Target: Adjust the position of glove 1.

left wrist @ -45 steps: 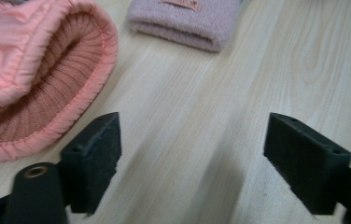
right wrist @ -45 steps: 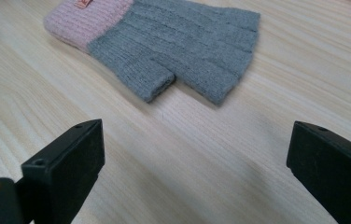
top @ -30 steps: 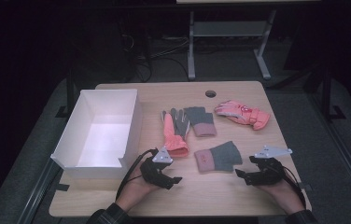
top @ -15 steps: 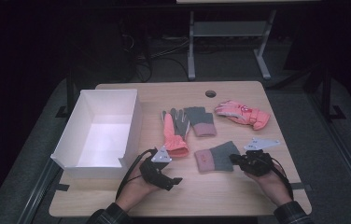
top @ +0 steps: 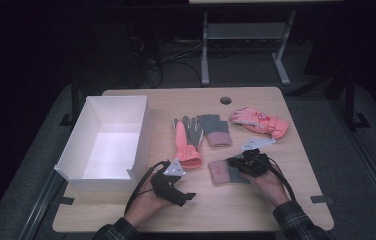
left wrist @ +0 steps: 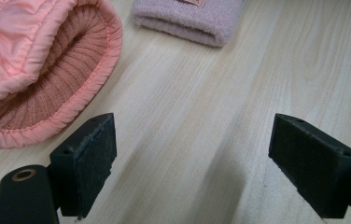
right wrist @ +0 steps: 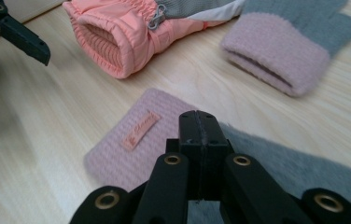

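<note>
While the right gripper point(right wrist: 200, 122) sits over the pink-and-grey glove point(right wrist: 131, 140) on the surface point(top: 286, 200), jaws pressed together, nothing between | left gripper point(left wrist: 192, 158) jaws wide, just opened, bare wood between, near peach glove point(left wrist: 38, 60).

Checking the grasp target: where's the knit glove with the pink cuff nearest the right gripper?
High view: knit glove lies front-centre on the table, under the shut right gripper, just right of the peach ski glove.

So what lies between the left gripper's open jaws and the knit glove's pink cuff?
Bare wooden table. In the left gripper view nothing lies between the left gripper and the pink cuff; the coral ski glove sits off to the side.
</note>
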`<action>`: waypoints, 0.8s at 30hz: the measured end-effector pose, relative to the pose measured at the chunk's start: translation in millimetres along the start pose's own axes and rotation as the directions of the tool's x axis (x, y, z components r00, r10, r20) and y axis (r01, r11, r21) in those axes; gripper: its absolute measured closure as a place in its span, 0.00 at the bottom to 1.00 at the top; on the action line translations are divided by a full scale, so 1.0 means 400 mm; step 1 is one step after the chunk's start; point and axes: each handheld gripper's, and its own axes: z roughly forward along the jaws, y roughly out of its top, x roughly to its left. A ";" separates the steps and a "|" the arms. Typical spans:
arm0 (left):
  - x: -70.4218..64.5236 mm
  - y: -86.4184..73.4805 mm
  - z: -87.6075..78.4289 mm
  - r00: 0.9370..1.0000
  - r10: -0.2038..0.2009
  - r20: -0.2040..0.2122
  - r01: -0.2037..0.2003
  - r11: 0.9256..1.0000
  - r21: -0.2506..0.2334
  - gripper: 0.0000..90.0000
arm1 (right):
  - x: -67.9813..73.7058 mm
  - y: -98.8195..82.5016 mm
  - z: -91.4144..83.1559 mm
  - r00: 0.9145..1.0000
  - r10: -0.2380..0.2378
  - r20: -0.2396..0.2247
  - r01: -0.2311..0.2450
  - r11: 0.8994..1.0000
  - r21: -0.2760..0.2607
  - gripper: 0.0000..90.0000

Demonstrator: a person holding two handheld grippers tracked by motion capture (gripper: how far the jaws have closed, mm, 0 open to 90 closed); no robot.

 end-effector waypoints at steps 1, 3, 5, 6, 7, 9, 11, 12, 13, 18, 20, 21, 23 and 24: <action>0.001 0.000 -0.001 1.000 0.002 0.002 -0.002 1.000 -0.002 0.16 | 0.001 0.005 0.013 1.000 -0.002 -0.004 0.002 1.000 0.001 1.00; 0.002 0.000 -0.001 1.000 0.001 0.001 -0.001 1.000 -0.002 0.16 | 0.001 0.007 0.018 1.000 -0.005 0.000 0.005 1.000 0.005 1.00; 0.003 -0.001 -0.002 1.000 0.006 0.000 -0.006 1.000 0.000 0.16 | -0.003 0.006 0.035 1.000 -0.003 0.002 0.003 1.000 0.021 1.00; 0.003 -0.001 -0.002 1.000 0.007 0.001 -0.007 1.000 0.001 0.16 | -0.006 0.006 0.045 1.000 -0.002 0.005 0.002 1.000 0.031 1.00; 0.003 -0.001 -0.001 1.000 0.006 0.000 -0.006 1.000 0.002 0.16 | -0.006 0.006 0.045 1.000 -0.002 0.005 0.002 1.000 0.031 1.00; 0.004 -0.001 -0.001 1.000 0.008 0.001 -0.008 1.000 0.003 0.16 | -0.007 0.004 0.056 1.000 -0.004 0.003 0.004 0.999 0.043 1.00; 0.003 -0.001 -0.001 1.000 0.009 -0.001 -0.009 1.000 0.004 0.16 | -0.007 0.002 0.062 1.000 -0.003 0.002 0.003 0.998 0.063 1.00; 0.003 -0.001 -0.002 1.000 0.012 0.000 -0.012 1.000 0.004 0.16 | -0.007 0.000 0.065 1.000 -0.009 0.003 0.009 0.997 0.072 1.00; 0.003 -0.002 -0.003 1.000 0.012 0.000 -0.012 1.000 0.004 0.16 | -0.005 -0.001 0.066 1.000 -0.009 -0.002 0.009 0.997 0.074 1.00; 0.005 -0.002 -0.005 1.000 0.017 0.001 -0.017 1.000 0.009 0.16 | 0.007 -0.004 0.063 0.999 -0.034 -0.022 0.036 0.996 0.087 1.00; 0.006 -0.002 -0.005 1.000 0.017 -0.001 -0.017 1.000 0.006 0.16 | 0.012 -0.005 0.062 0.999 -0.036 -0.026 0.038 0.995 0.090 1.00; 0.006 -0.003 -0.005 1.000 0.012 -0.001 -0.012 1.000 0.005 0.16 | 0.022 -0.007 0.063 0.998 -0.045 -0.043 0.049 0.995 0.088 1.00; 0.006 -0.003 -0.006 1.000 0.011 0.000 -0.011 1.000 0.003 0.16 | 0.028 -0.008 0.062 0.997 -0.053 -0.050 0.057 0.994 0.092 1.00; 0.006 -0.003 -0.006 1.000 0.011 0.000 -0.011 1.000 0.003 0.16 | 0.041 -0.010 0.062 0.995 -0.069 -0.070 0.076 0.992 0.096 1.00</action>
